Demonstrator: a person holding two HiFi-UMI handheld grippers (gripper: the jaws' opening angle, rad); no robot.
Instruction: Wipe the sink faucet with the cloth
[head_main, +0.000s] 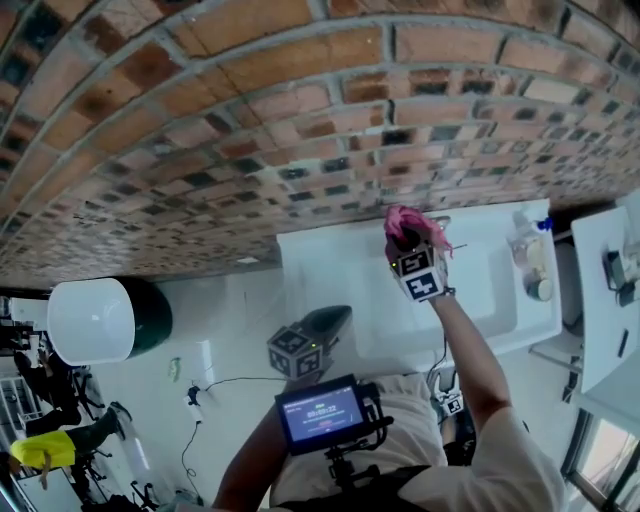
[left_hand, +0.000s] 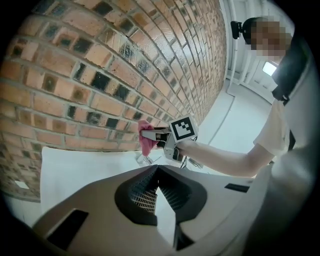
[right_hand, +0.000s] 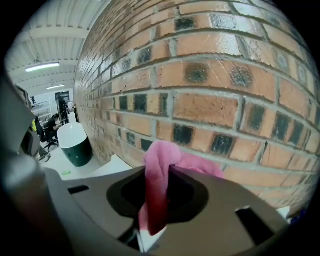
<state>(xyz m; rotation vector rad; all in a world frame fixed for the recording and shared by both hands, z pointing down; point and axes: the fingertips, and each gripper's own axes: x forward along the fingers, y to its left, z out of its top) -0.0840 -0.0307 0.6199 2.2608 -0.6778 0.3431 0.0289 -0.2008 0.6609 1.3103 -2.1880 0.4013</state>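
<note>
Pink cloth (head_main: 404, 222) is clamped in your right hand-held gripper (head_main: 408, 242), held at the white ceramic sink (head_main: 330, 260) in the head view. In the left gripper view, your left hand-held gripper (left_hand: 157, 172) is closed and empty, well back. The small chrome faucet (left_hand: 142, 160) sits just below the cloth. The right gripper view shows the cloth pinched between the jaws.

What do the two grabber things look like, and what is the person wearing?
Both are grey with a dark hollow round the jaws. The left gripper and right gripper each carry a cube of black-and-white square markers. A thin black cable hangs by the right arm. The person wears a white short-sleeved shirt.
</note>
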